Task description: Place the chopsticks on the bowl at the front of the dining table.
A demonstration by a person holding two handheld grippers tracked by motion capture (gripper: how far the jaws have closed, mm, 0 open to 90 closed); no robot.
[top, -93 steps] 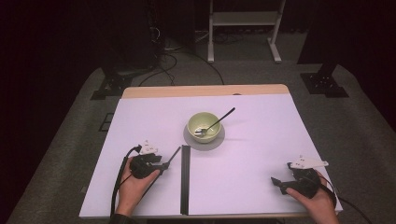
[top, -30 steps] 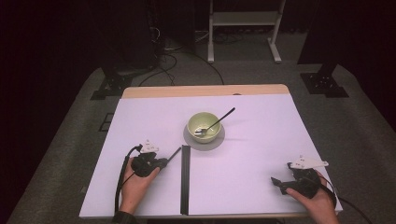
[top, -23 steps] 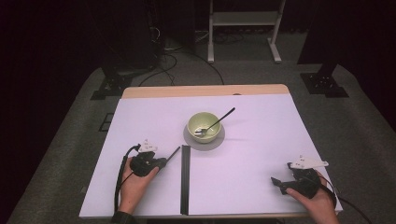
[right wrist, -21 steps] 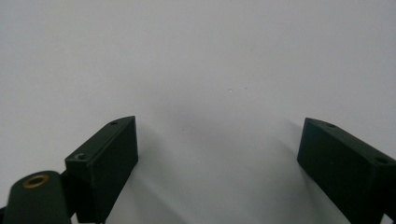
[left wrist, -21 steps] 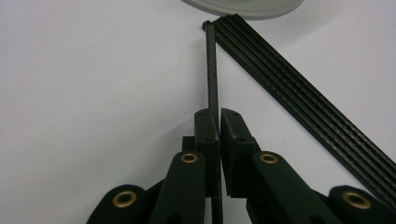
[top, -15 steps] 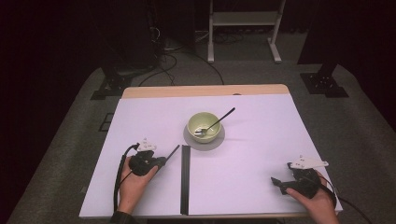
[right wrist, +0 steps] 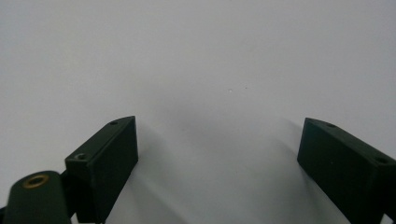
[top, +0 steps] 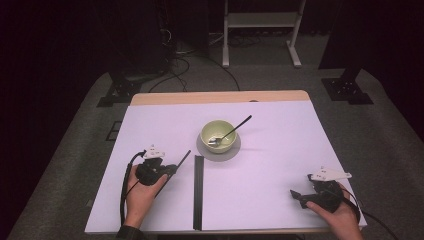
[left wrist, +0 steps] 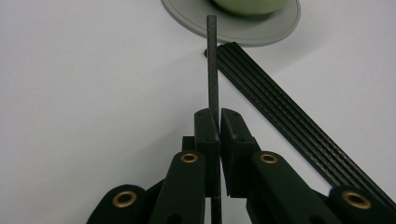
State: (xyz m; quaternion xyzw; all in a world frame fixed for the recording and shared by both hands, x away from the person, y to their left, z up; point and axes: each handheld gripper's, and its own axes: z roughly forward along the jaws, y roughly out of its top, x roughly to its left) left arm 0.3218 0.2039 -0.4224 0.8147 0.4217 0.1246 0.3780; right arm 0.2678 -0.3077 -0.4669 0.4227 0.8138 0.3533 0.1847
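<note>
1. Black and thin, the rod (left wrist: 212, 70) is pinched between the closed jaws of the left tongs (left wrist: 218, 116), low over the white bench (top: 270, 150), its tip toward the grey saucer (left wrist: 243, 32) under the green bowl (top: 218, 135).
2. The right tongs (right wrist: 219, 140) gape wide, holding nothing, near the bench's right edge.
3. Risk: gripped near one end, the rod could pivot or slip, or strike the ridged black strip (left wrist: 285, 107) just beside it.
</note>
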